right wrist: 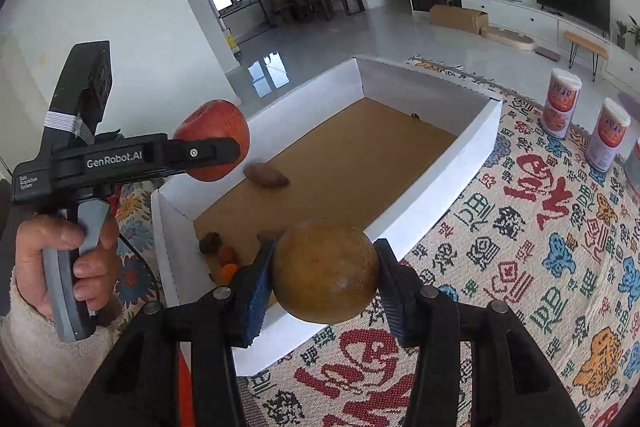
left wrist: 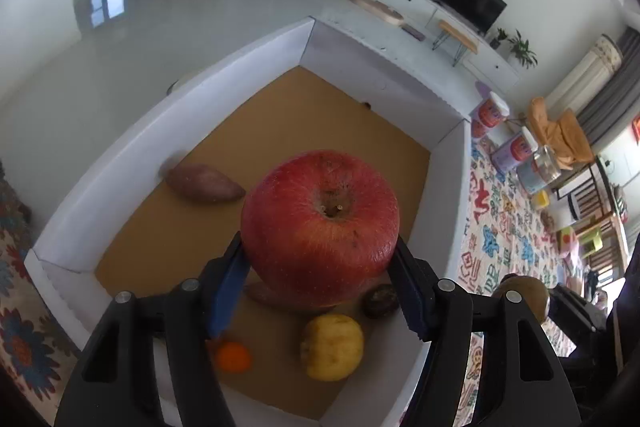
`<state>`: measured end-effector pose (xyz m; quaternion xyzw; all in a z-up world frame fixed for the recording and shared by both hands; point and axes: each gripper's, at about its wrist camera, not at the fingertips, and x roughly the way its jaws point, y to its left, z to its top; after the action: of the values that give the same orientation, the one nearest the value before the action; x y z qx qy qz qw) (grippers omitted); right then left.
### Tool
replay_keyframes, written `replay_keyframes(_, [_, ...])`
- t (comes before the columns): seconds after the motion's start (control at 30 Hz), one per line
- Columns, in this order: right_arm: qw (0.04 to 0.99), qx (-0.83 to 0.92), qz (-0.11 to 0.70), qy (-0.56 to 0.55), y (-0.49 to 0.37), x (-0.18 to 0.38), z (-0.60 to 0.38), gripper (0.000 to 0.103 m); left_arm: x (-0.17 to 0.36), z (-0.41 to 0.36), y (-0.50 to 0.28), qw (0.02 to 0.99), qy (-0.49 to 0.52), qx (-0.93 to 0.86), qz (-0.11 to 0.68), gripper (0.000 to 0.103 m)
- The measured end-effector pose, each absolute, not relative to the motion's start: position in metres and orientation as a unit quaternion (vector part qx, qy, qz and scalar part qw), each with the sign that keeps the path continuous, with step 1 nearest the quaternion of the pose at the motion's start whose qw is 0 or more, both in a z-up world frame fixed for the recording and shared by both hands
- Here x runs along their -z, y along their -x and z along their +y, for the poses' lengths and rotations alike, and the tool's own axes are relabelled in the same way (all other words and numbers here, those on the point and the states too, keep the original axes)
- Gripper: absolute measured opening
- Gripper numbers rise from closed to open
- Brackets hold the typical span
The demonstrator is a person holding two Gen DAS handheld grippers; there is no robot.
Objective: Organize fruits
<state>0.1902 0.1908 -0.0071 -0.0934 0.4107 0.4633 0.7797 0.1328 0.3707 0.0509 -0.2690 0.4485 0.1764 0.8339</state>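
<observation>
Left wrist view: the left gripper [left wrist: 320, 259] clamps a red apple [left wrist: 320, 227] above the white box [left wrist: 200, 99] — the right gripper [right wrist: 324, 279] pinches a brown round fruit [right wrist: 326, 271] over its rim (both smooth). Either could roll out — bruising fruit below.

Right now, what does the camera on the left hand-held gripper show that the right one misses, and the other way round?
Only the left view shows the yellow fruit in the box's near corner, below the held apple.

Only the right view shows the person's hand squeezing the left hand-held gripper, seen from the side.

Both show the white box, the red apple, the sweet potato, and the brown round fruit in the right hand-held gripper.
</observation>
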Motion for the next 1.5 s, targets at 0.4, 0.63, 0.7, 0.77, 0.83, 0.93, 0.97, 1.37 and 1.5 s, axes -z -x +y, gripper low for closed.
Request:
replay_keyframes(0.4, [0.751,-0.405,0.505,0.130,-0.248,0.083,0.295,0.068,0.003,0.401,-0.146,0.813,0.252,-0.218,0.477,0.084])
replay_keyframes(0.63, [0.818,-0.400,0.404,0.093,-0.224,0.001,0.238,0.098,-0.076,0.349,-0.098,0.892,0.124,-0.244,0.359,0.098])
replay_keyframes(0.7, [0.837,-0.392,0.369,0.099,-0.211,-0.022,0.222,0.103,-0.089,0.331,-0.082,0.903,0.096,-0.266,0.323,0.099])
replay_keyframes(0.77, [0.850,-0.385,0.344,0.103,-0.197,-0.038,0.206,0.103,-0.095,0.319,-0.072,0.903,0.094,-0.280,0.313,0.100])
replay_keyframes(0.83, [0.853,-0.382,0.339,0.107,-0.186,-0.045,0.197,0.103,-0.091,0.314,-0.065,0.897,0.115,-0.270,0.332,0.100])
replay_keyframes(0.93, [0.851,-0.373,0.353,0.113,-0.167,-0.040,0.188,0.103,-0.084,0.303,-0.058,0.888,0.094,-0.282,0.350,0.100])
replay_keyframes(0.97, [0.847,-0.372,0.363,0.115,-0.160,-0.035,0.185,0.103,-0.083,0.298,-0.053,0.882,0.074,-0.303,0.353,0.100])
replay_keyframes(1.37, [0.840,-0.358,0.385,0.133,-0.117,-0.011,0.197,0.103,-0.083,0.299,-0.024,0.877,0.065,-0.299,0.371,0.100])
replay_keyframes(1.5, [0.836,-0.357,0.394,0.137,-0.110,-0.013,0.208,0.103,-0.082,0.304,-0.019,0.871,0.091,-0.296,0.382,0.100])
